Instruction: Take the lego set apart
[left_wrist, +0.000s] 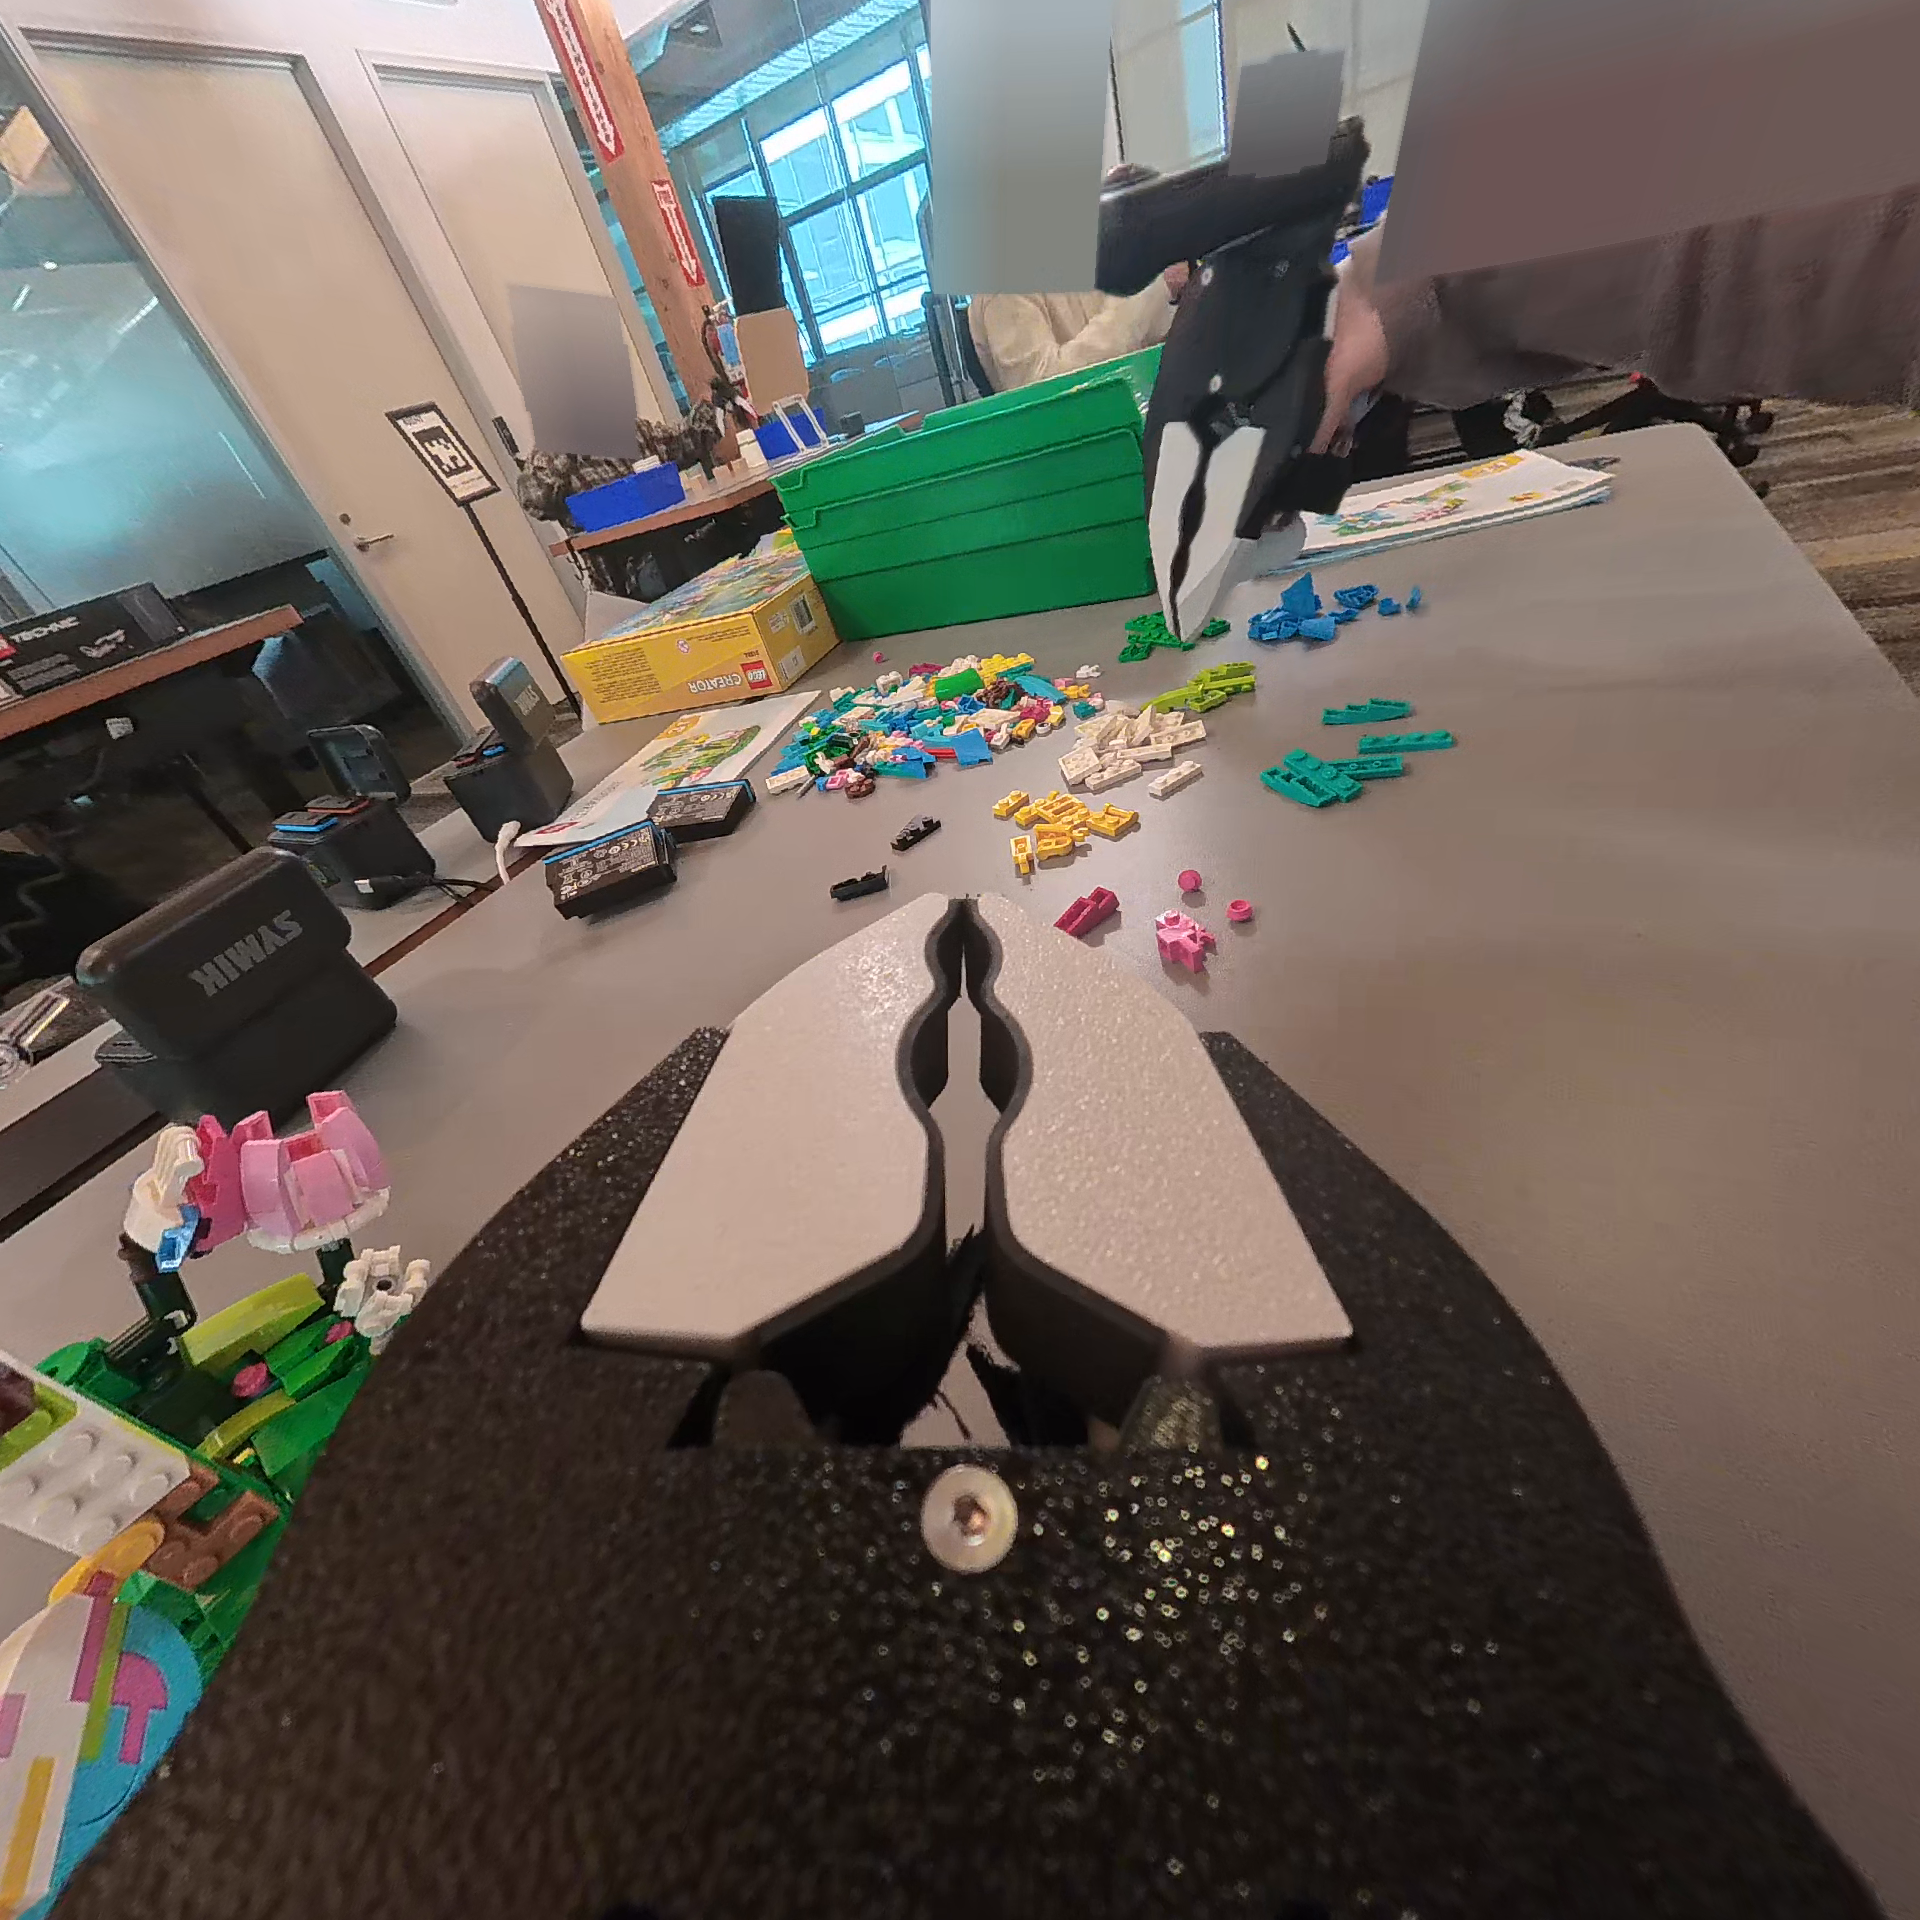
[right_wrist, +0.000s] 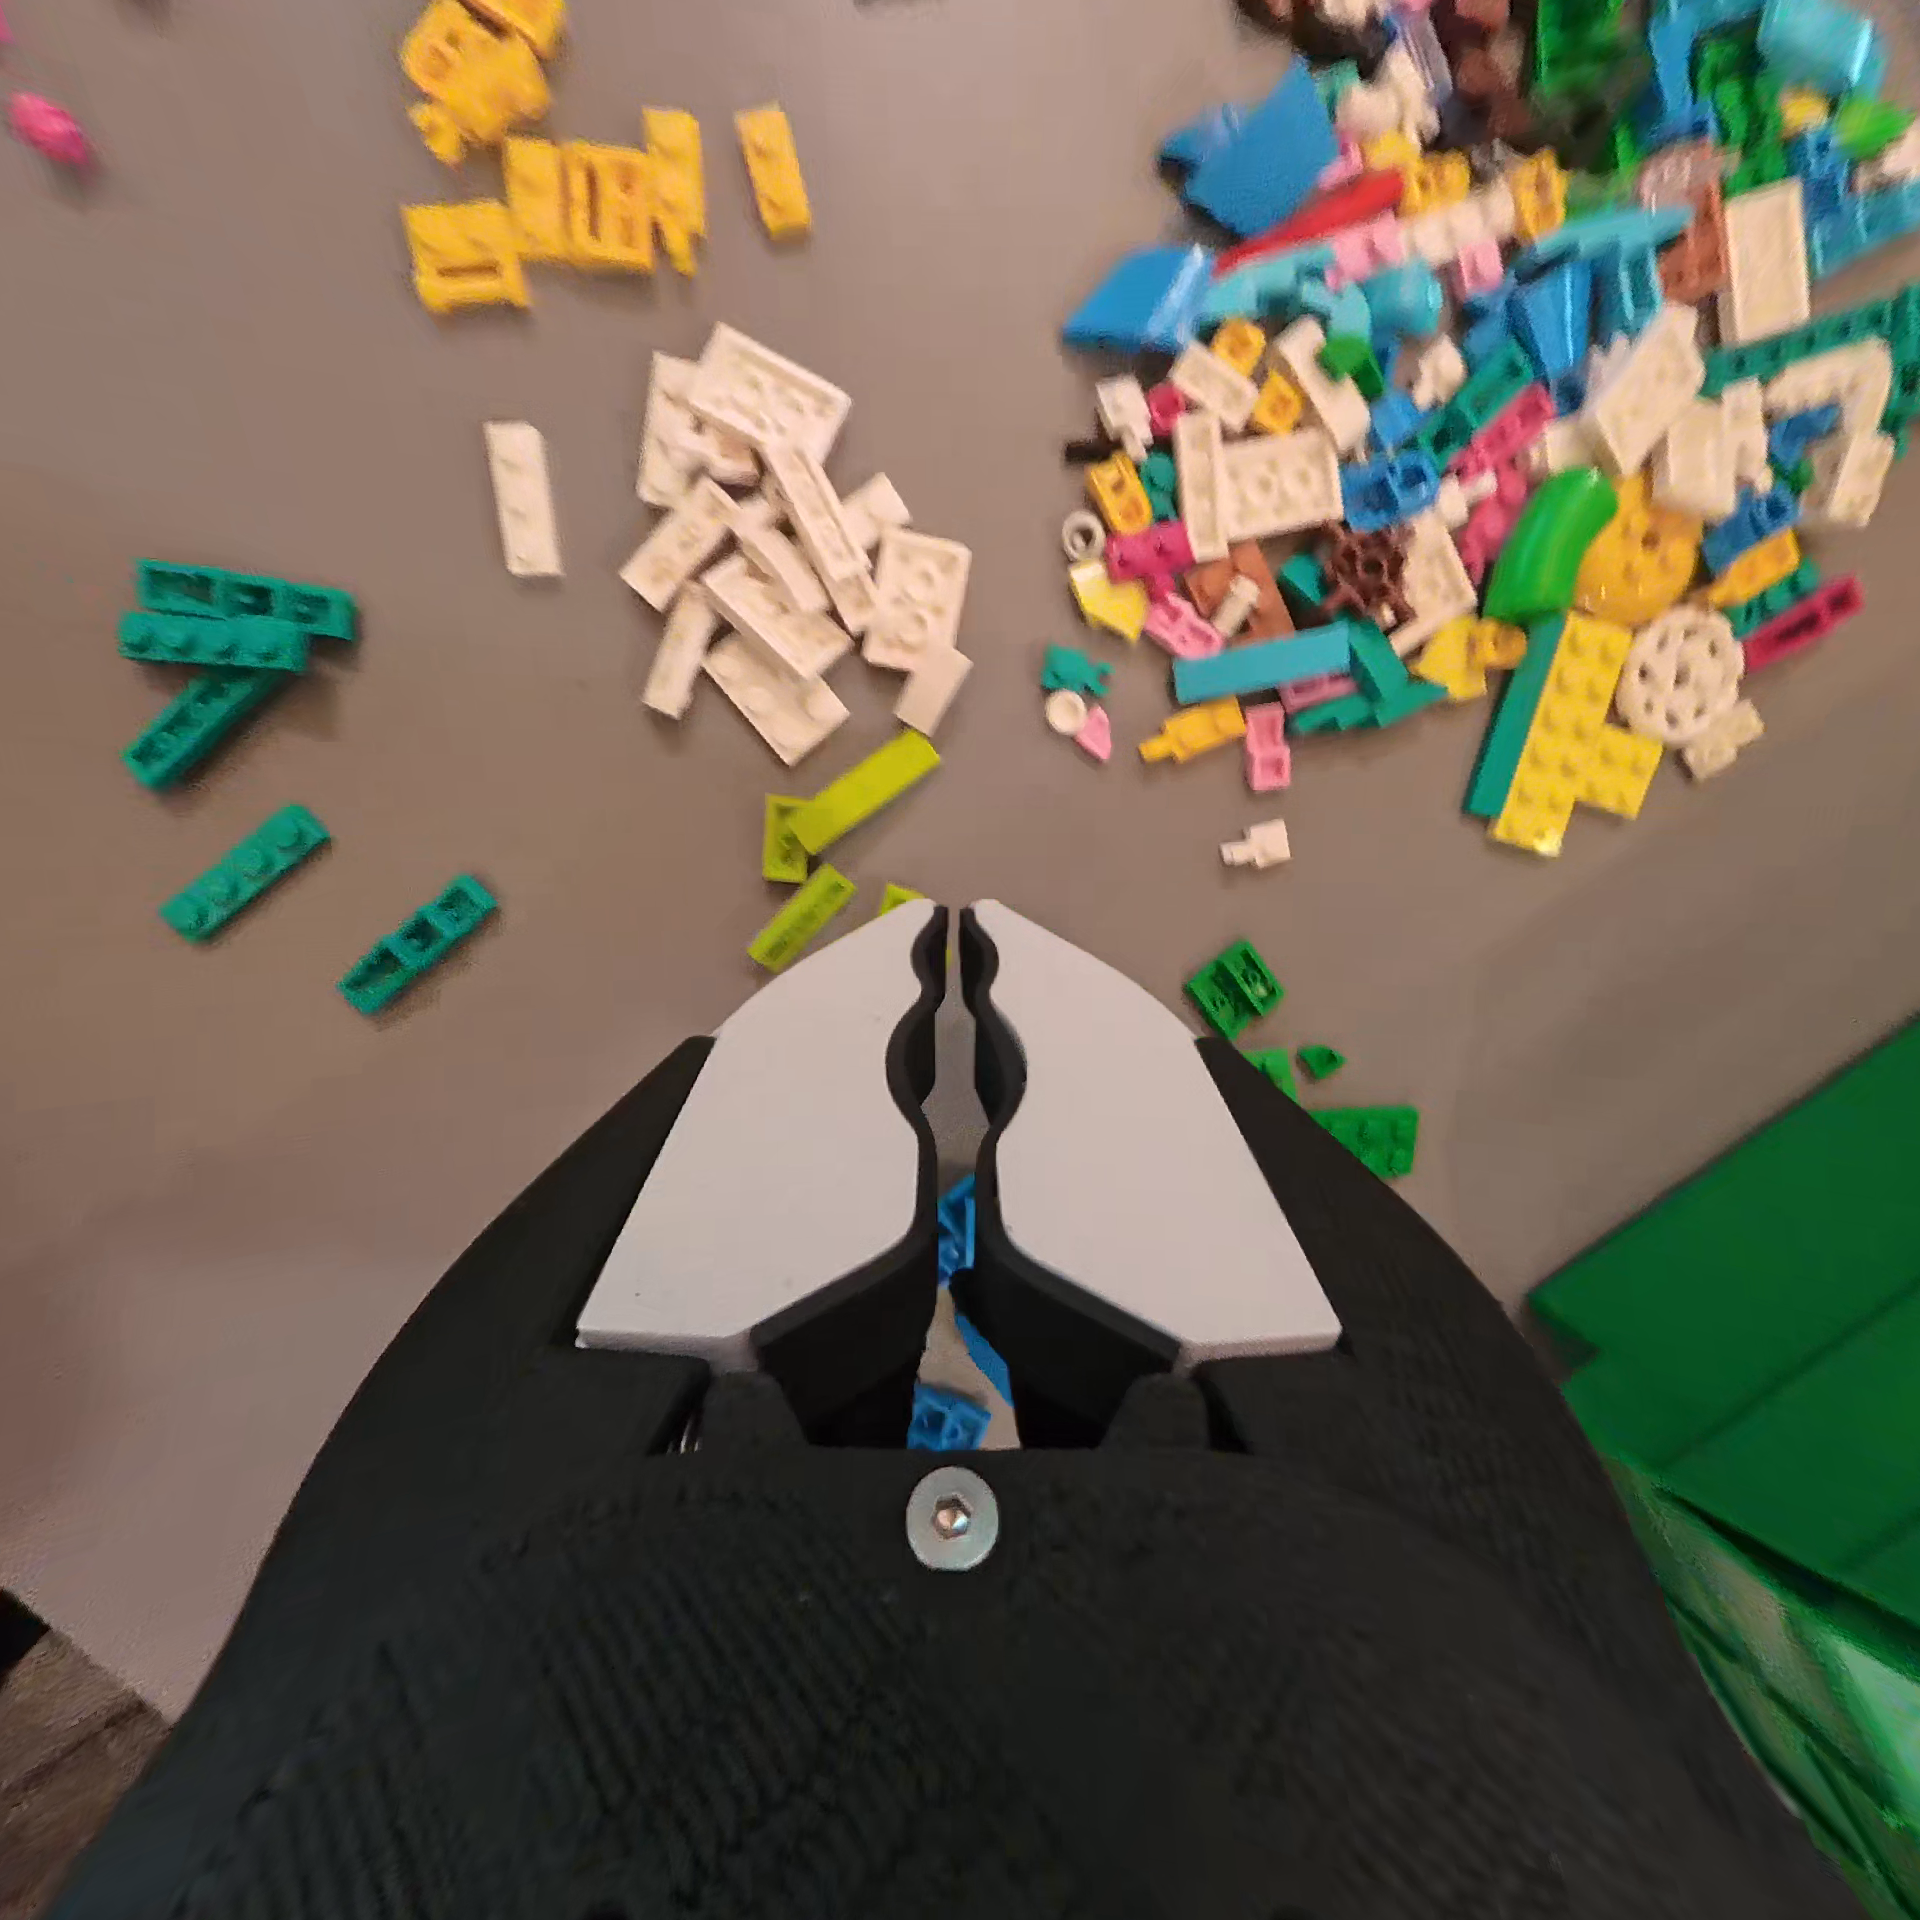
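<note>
Fingertips of the right gripper (right_wrist: 954, 914) are pressed together with nothing between them, poised just above the bright green pieces (right_wrist: 1236, 987) and lime pieces (right_wrist: 852, 795) on the grey table (right_wrist: 312, 1195). The left gripper (left_wrist: 964, 909) is clenched and empty too, low over bare tabletop. Beyond lie sorted groups: white plates (right_wrist: 769, 561), yellow pieces (right_wrist: 561, 208), teal plates (right_wrist: 223, 644), and to the right a mixed heap (right_wrist: 1455, 499). The step in hand looks like sorting, a piece perhaps just dropped — the blur makes that a guess. The lego set (left_wrist: 156, 1434), still partly built with a pink flower, sits at the near left beside the left gripper, so the next move calls for the right one to come back and pull another piece while the left steadies the model. Printed writing shows on the yellow box (left_wrist: 707, 655), the black cases (left_wrist: 239, 966) and the booklets (left_wrist: 1455, 499) — none is given here.
</note>
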